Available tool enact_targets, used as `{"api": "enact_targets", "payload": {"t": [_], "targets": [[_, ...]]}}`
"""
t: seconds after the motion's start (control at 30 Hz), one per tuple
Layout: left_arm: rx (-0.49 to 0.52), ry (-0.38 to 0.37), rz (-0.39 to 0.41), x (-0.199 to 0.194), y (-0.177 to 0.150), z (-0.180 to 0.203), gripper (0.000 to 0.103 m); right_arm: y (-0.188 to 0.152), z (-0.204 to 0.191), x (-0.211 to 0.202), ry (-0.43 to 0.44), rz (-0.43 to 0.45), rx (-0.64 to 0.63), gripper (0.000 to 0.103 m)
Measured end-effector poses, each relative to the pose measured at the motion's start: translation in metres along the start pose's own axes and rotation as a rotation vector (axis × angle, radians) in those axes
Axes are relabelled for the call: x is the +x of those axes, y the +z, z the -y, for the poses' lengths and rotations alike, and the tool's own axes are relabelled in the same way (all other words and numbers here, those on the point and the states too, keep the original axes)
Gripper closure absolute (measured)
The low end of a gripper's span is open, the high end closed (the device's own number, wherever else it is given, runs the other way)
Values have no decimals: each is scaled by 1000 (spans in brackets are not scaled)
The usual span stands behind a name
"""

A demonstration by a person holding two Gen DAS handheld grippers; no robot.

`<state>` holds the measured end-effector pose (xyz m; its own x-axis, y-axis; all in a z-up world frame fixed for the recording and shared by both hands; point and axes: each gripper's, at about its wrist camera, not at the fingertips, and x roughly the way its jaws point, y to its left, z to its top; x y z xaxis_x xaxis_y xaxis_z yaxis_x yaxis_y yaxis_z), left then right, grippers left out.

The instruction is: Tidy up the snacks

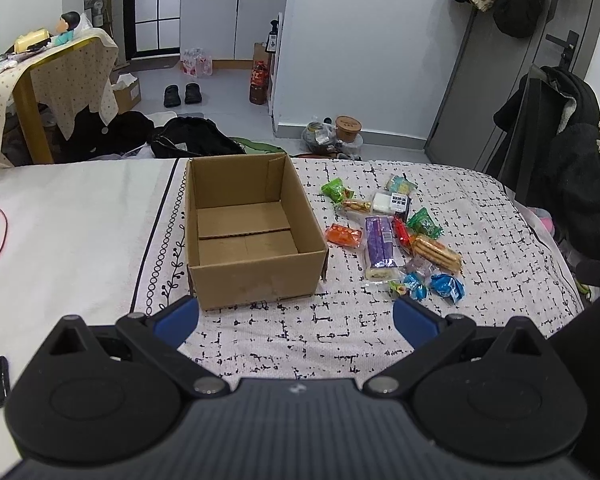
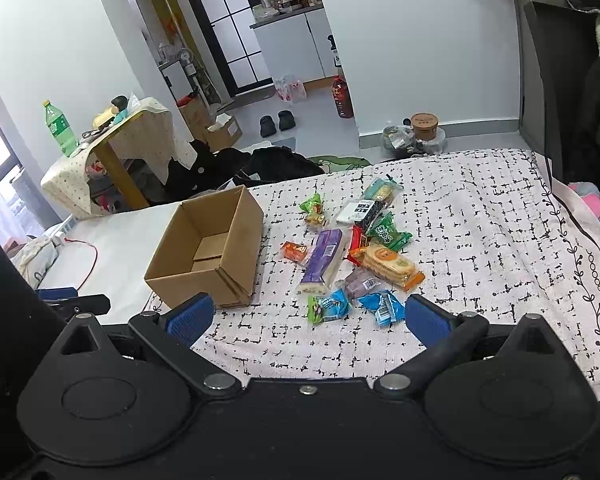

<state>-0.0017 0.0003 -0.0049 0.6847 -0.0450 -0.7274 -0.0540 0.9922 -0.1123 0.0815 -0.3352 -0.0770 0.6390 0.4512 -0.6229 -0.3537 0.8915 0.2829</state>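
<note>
Cardboard box (image 1: pixel 252 236) empty beside snack pile (image 1: pixel 396 236); both grippers' fingers (image 1: pixel 178 320) (image 2: pixel 424 322) apart, bare blanket (image 1: pixel 300 340) between.

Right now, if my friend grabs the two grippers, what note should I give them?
Left gripper: open, holding nothing, hovering over the blanket.
Right gripper: open, holding nothing, near the blue packets.
Box: empty, on the bed to the left of the snacks.
Snacks: all loose in a pile on the blanket.
Done: nothing packed yet.
Left: probably move every snack into the box.
</note>
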Motion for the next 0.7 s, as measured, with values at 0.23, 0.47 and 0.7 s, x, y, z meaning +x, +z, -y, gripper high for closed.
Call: {"api": "enact_targets", "payload": {"t": [0.23, 0.47, 0.7], "targets": [[4, -7, 2, -2, 0, 1, 0, 1, -4, -1, -3, 5, -21, 0], [5, -11, 2, -2, 2, -1, 0, 2, -8, 0, -15, 9, -41, 0], [0, -21, 10, -3, 5, -5, 0, 4, -9, 0, -30, 13, -45, 0]]}}
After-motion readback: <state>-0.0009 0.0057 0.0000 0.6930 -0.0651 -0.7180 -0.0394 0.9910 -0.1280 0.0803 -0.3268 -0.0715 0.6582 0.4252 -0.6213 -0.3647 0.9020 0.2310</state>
